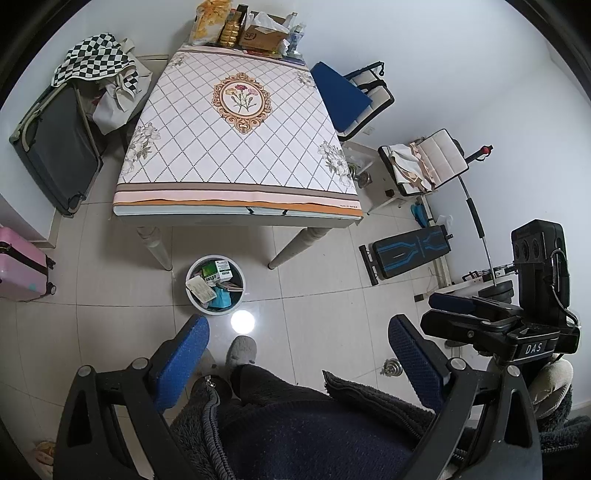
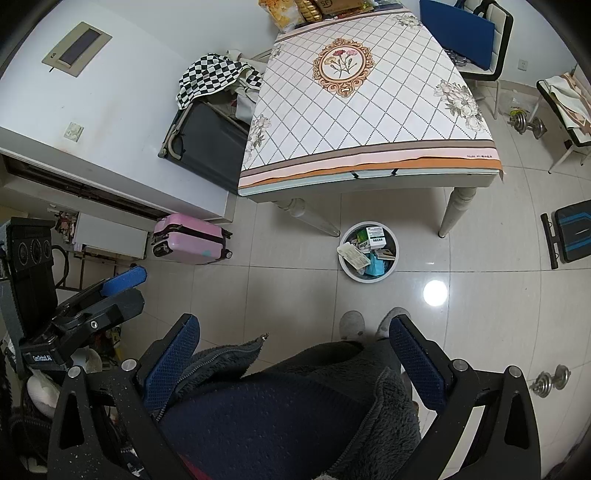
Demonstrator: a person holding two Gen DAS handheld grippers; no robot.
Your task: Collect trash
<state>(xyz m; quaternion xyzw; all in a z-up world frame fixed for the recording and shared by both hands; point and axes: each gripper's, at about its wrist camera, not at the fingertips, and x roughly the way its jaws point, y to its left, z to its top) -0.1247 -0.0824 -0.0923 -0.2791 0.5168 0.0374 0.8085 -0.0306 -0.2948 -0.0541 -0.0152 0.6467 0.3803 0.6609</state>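
A white round trash bin (image 1: 192, 295) stands on the floor tiles in front of the table, between its two near legs. It holds several pieces of trash, among them a white and green box (image 1: 222, 272) and a teal packet (image 1: 221, 298). The right wrist view shows the same bin (image 2: 351, 272), white box (image 2: 376, 236) and teal packet (image 2: 376, 266). My left gripper (image 1: 299, 332) is open and holds nothing, raised well above and short of the bin. My right gripper (image 2: 293, 339) is likewise open and bare, beside the left one. Both hang over the person's dark fleece jacket (image 1: 295, 413).
The table (image 1: 236, 147) has a patterned cloth, with a snack bag (image 1: 208, 22) and a cardboard box (image 1: 264, 35) at its far end. A grey suitcase (image 1: 55, 147) and a pink suitcase (image 1: 18, 266) are left. Chairs, a weight bench (image 1: 406, 254) and a dumbbell (image 2: 550, 380) are right. Grey slippers (image 2: 351, 325) rest near the bin.
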